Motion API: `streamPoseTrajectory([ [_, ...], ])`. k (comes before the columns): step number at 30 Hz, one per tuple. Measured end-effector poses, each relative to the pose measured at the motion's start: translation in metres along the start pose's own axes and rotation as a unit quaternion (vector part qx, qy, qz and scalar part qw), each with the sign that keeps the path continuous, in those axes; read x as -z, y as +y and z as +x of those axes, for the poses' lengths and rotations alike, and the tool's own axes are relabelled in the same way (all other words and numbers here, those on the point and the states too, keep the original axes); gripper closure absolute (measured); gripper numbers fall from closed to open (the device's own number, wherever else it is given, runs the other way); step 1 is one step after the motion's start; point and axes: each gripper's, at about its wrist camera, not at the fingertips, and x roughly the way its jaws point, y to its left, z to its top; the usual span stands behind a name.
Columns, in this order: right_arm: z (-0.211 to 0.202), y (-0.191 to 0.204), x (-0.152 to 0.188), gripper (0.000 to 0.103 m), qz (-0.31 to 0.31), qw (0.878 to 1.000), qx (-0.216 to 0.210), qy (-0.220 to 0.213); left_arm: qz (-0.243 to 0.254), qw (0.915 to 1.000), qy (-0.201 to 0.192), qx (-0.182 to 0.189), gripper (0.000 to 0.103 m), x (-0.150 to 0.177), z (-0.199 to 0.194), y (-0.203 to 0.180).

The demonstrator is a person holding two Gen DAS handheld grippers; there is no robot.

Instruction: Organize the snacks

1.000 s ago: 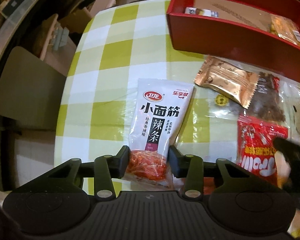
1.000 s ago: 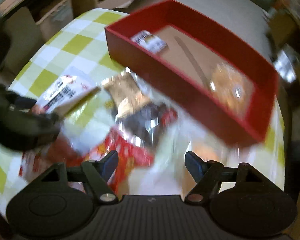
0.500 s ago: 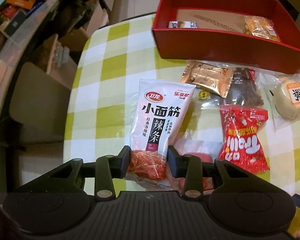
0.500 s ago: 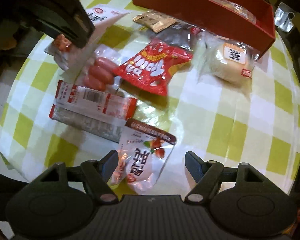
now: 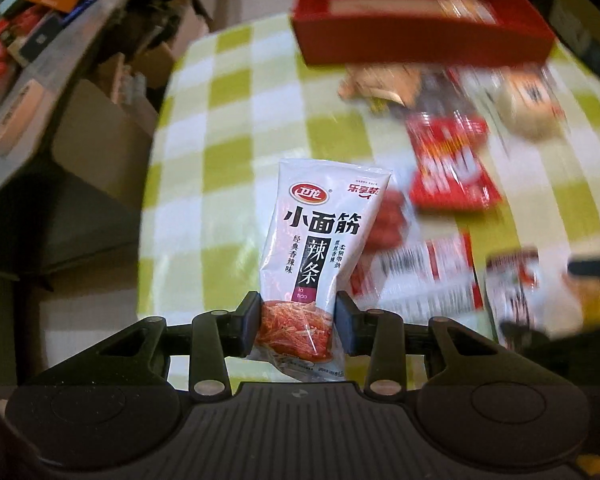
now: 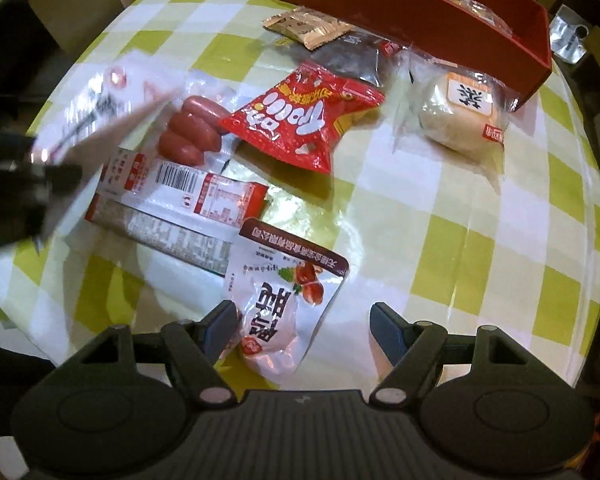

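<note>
My left gripper [image 5: 296,322] is shut on the bottom of a white spicy-strip packet [image 5: 320,240] and holds it above the checked table; in the right wrist view the packet [image 6: 100,112] is a blur at the left. My right gripper [image 6: 303,328] is open, low over a white date-snack pouch [image 6: 284,304] that lies between its fingers. The red box [image 6: 412,4] stands at the far side with a few snacks inside [image 5: 464,6].
On the green-checked tablecloth [image 6: 480,240] lie a red snack bag [image 6: 304,120], sausages [image 6: 192,128], a long red-white packet [image 6: 180,200], a wrapped bun [image 6: 460,112], a gold packet [image 6: 308,26] and a dark packet [image 6: 352,58]. A chair and clutter stand left of the table [image 5: 80,140].
My left gripper has lifted and pulled back with the white packet, so the table looks farther and blurred. My right gripper has dropped lower, over the date-snack pouch.
</note>
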Motion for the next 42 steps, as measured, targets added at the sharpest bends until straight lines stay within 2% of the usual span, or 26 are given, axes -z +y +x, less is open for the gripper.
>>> streamPoseTrajectory([
  [4,0.008,0.003,0.005,0.022,-0.001,1.0,-0.007,0.012,-0.006,0.9997,0.018,0.016,0.055,0.011,0.004,-0.002],
  [7,0.013,0.004,0.008,0.018,0.0,1.0,0.001,0.012,0.002,0.9994,0.033,0.014,0.055,0.02,0.011,-0.009],
  [8,0.013,0.003,0.009,0.018,0.005,1.0,-0.002,0.012,0.031,0.9995,0.002,0.006,0.055,0.023,0.014,-0.01],
  [12,0.014,0.002,0.009,0.018,0.017,1.0,-0.009,0.012,0.032,0.9991,0.025,0.006,0.054,0.029,0.027,-0.011],
  [16,0.015,0.009,0.008,0.01,-0.005,1.0,-0.005,0.016,0.034,0.9984,0.044,-0.001,0.046,0.033,0.041,-0.014],
  [17,0.017,0.009,0.008,0.009,-0.006,1.0,-0.003,0.017,0.036,0.9983,0.046,-0.003,0.039,0.034,0.043,-0.015],
  [19,0.016,0.011,0.008,0.009,-0.015,1.0,0.002,0.013,0.038,0.9981,0.047,-0.01,0.031,0.036,0.046,-0.016],
  [25,0.011,0.015,0.005,0.016,-0.019,1.0,0.001,-0.001,0.04,0.9975,0.057,-0.011,0.032,0.037,0.051,-0.016],
  [27,0.001,0.018,0.001,0.013,-0.04,0.999,0.004,-0.014,0.037,0.9978,0.055,-0.005,0.032,0.036,0.05,-0.014],
  [32,0.016,0.033,-0.004,0.011,-0.096,0.995,0.019,0.011,0.037,0.9975,0.06,-0.001,0.031,0.034,0.052,-0.016],
  [36,0.018,0.043,-0.007,0.011,-0.13,0.991,0.003,0.016,0.028,0.9974,0.066,0.003,0.029,0.034,0.054,-0.015],
  [40,0.008,0.042,-0.01,0.011,-0.147,0.989,-0.002,-0.001,0.023,0.9977,0.064,0.005,0.029,0.033,0.053,-0.01],
  [42,0.009,0.046,-0.006,0.011,-0.165,0.986,0.008,-0.004,0.024,0.9975,0.066,0.001,0.03,0.033,0.056,-0.009],
])
